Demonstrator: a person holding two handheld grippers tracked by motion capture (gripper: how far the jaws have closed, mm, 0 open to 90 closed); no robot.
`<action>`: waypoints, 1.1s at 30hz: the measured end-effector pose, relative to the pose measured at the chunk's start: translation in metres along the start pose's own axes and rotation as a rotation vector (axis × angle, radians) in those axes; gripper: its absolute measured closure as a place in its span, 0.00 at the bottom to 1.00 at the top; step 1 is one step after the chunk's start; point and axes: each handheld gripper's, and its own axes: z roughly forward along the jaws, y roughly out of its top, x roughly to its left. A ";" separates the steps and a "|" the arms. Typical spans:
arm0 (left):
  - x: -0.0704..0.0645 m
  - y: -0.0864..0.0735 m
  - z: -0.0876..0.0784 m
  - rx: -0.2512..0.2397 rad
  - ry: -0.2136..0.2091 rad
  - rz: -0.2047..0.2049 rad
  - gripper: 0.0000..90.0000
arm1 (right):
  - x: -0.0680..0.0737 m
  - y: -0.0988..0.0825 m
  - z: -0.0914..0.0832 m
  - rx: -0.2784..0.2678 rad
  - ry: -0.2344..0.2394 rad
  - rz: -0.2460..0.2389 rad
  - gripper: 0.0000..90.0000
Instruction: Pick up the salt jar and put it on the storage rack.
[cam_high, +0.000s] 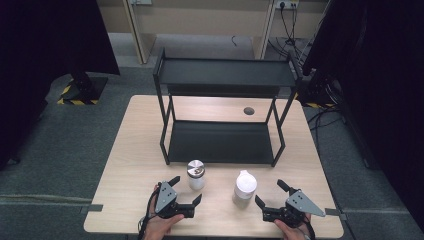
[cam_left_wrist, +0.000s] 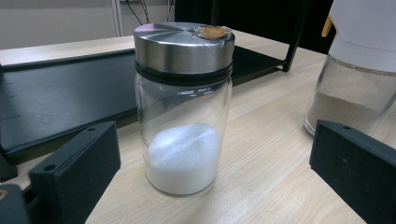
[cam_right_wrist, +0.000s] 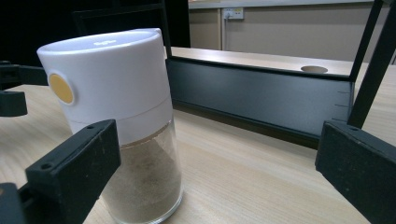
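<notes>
While both hands rested at the near edge of the tabletop (cam_high: 125, 150), each held a gripper whose jaws stood wide apart and clasped nothing. The left gripper (cam_high: 186, 190) lay toward the near left corner, pointing at a glass jar (cam_high: 196, 175) with a silver metal lid (cam_left_wrist: 184, 46); in the left gripper view the jar (cam_left_wrist: 183, 135) stood upright between the two black jaws but apart from both, its bottom part filled with white powder (cam_left_wrist: 182, 158). The right gripper (cam_high: 270, 192) lay toward the near right corner, aimed at a shaker (cam_high: 244, 189) with a tall white cap (cam_right_wrist: 109, 79) and a clear glass base holding brownish powder (cam_right_wrist: 144, 182); the shaker stood upright near the left jaw in the right gripper view, though whether it touched that jaw could not be told. The two containers stood near each other, just in front of a black two-tier shelf (cam_high: 225, 75) that occupied the middle and far part of the tabletop. A round hole (cam_high: 249, 111) showed in the wood behind the shelf's lower tier.
</notes>
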 end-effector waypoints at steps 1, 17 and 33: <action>0.000 0.000 0.000 0.000 0.000 0.000 0.01 | 0.000 0.000 0.000 -0.001 0.000 0.000 0.00; 0.000 0.000 0.000 0.000 -0.001 -0.005 0.01 | 0.000 0.000 0.000 -0.003 0.004 0.000 0.00; 0.001 0.000 0.000 -0.001 -0.003 -0.010 0.01 | 0.000 0.000 0.000 -0.004 0.004 0.003 0.00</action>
